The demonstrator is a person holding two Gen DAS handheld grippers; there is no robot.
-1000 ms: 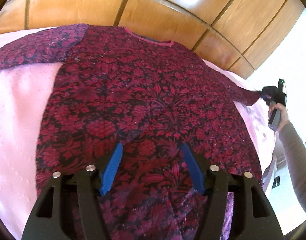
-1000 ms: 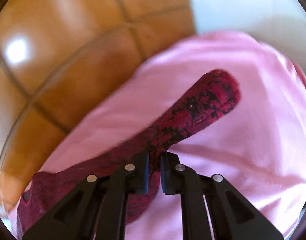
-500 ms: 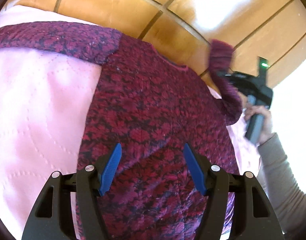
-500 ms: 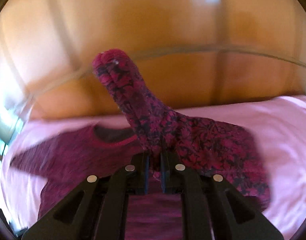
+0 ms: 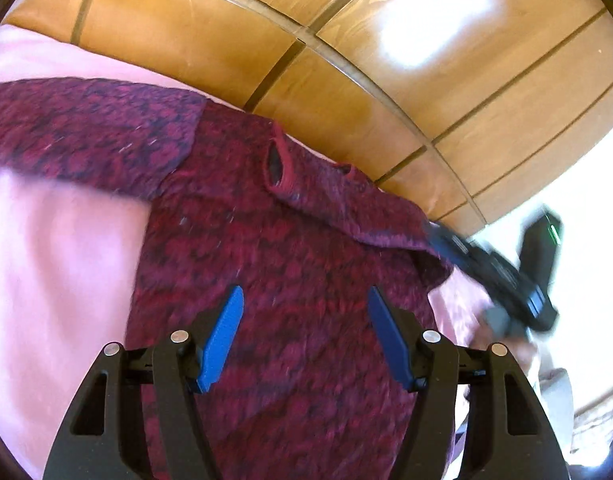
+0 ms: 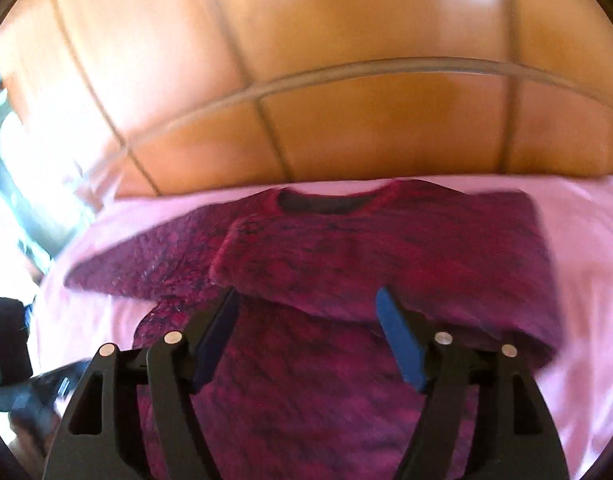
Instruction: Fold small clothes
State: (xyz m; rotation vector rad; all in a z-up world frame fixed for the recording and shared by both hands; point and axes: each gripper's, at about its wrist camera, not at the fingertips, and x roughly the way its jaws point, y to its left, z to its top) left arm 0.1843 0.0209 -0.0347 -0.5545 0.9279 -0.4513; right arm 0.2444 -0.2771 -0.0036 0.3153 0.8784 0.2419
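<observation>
A dark red sweater (image 6: 346,264) with a black leaf-and-flower pattern lies face up on a pink bed cover (image 6: 586,240), its neck toward a wooden headboard (image 6: 346,120). The collar is edged in brighter red. One sleeve (image 6: 386,256) is folded across the chest, its cuff lying just below the collar; the fold makes a thick band from the shoulder edge to past the middle. The other sleeve (image 5: 78,128) stretches flat out to the side over the cover. The knit looks soft and a little fuzzy; both views are blurred, so the finer pattern is hard to read.

The right gripper (image 6: 306,344) hangs over the folded sleeve, its blue fingers opening, with nothing pinched between them. The left gripper (image 5: 302,340) hovers over the lower body of the sweater, fingers spread and empty.
</observation>
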